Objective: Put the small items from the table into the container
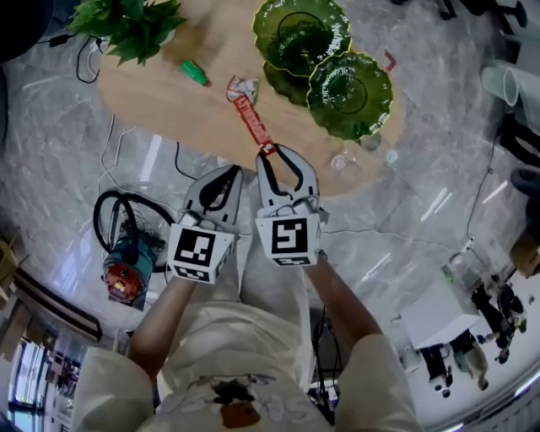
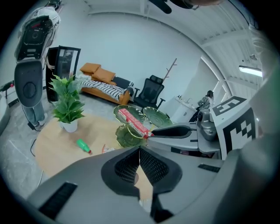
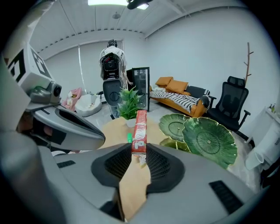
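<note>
Right gripper view gives us the clearest reading: the right gripper [image 3: 139, 151] is clamped on the near end of a long red snack packet [image 3: 140, 130], which sticks out straight ahead of the jaws. We judge it is held by its end so that the free length can go into the container first.

From the head view, the same packet [image 1: 251, 122] runs from the right gripper [image 1: 268, 152] out over the near edge of the round wooden table [image 1: 160, 114]. Its far tip reaches close to a crumpled wrapper [image 1: 243, 87]; we cannot tell whether the two touch.

The green leaf-shaped dishes [image 1: 350, 91] stand stacked along the table's right edge, and we take them to be the container. They lie beside the packet's line, not under it, so the drop is not yet made.

The left gripper [image 1: 234, 171] hangs just beside the right one at the table's near edge. In the left gripper view its jaws [image 2: 139, 151] are closed together with nothing between them, so we read it as waiting in reserve.

A small green bottle [image 1: 195, 72] lies near the table's far edge, left of the wrapper, beside a potted plant [image 1: 126, 25] at the far left edge. We judge the bottle and the wrapper are yet to be collected.
</note>
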`<state>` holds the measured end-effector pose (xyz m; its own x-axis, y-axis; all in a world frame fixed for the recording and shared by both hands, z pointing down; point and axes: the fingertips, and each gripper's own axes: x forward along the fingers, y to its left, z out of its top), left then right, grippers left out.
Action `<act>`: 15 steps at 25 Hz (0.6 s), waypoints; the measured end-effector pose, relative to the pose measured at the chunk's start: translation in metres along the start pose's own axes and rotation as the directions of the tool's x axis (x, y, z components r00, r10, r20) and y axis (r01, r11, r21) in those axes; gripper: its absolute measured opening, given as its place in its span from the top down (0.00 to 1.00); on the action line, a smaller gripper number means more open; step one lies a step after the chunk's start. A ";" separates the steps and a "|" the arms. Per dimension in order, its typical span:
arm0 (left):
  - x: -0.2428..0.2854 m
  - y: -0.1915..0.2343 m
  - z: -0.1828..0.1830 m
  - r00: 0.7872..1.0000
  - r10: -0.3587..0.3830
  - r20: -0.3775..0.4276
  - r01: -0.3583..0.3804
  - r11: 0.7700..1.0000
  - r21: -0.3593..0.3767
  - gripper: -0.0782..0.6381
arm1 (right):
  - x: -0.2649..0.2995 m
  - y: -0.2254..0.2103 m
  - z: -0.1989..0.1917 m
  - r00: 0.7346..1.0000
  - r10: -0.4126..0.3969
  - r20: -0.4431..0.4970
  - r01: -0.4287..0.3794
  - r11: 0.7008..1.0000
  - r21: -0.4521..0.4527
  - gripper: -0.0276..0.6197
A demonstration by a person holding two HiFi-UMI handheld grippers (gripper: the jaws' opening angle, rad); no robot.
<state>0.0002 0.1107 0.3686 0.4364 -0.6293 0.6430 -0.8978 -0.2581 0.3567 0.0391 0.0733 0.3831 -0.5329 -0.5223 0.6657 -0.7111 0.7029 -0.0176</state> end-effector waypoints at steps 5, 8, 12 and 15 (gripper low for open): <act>0.002 -0.006 0.017 1.000 -0.020 0.002 0.019 0.999 0.035 0.88 | -0.009 -0.010 0.012 0.999 -0.029 0.019 0.028 0.999 0.023 0.80; 0.003 -0.012 0.029 0.999 -0.032 0.019 0.031 0.998 0.054 0.88 | -0.018 -0.015 0.015 0.999 -0.041 0.029 0.040 0.999 0.032 0.80; 0.009 -0.008 0.045 0.999 -0.031 0.032 0.029 0.998 0.060 0.88 | -0.019 -0.020 0.019 0.998 -0.054 0.033 0.053 0.998 0.043 0.80; 0.008 -0.008 0.046 0.999 -0.031 0.033 0.029 0.997 0.065 0.88 | -0.022 -0.022 0.019 0.998 -0.061 0.034 0.059 0.997 0.043 0.80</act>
<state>0.0085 0.0741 0.3400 0.4620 -0.6449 0.6088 -0.8867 -0.3233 0.3304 0.0571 0.0600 0.3547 -0.5042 -0.5804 0.6395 -0.7603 0.6496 -0.0099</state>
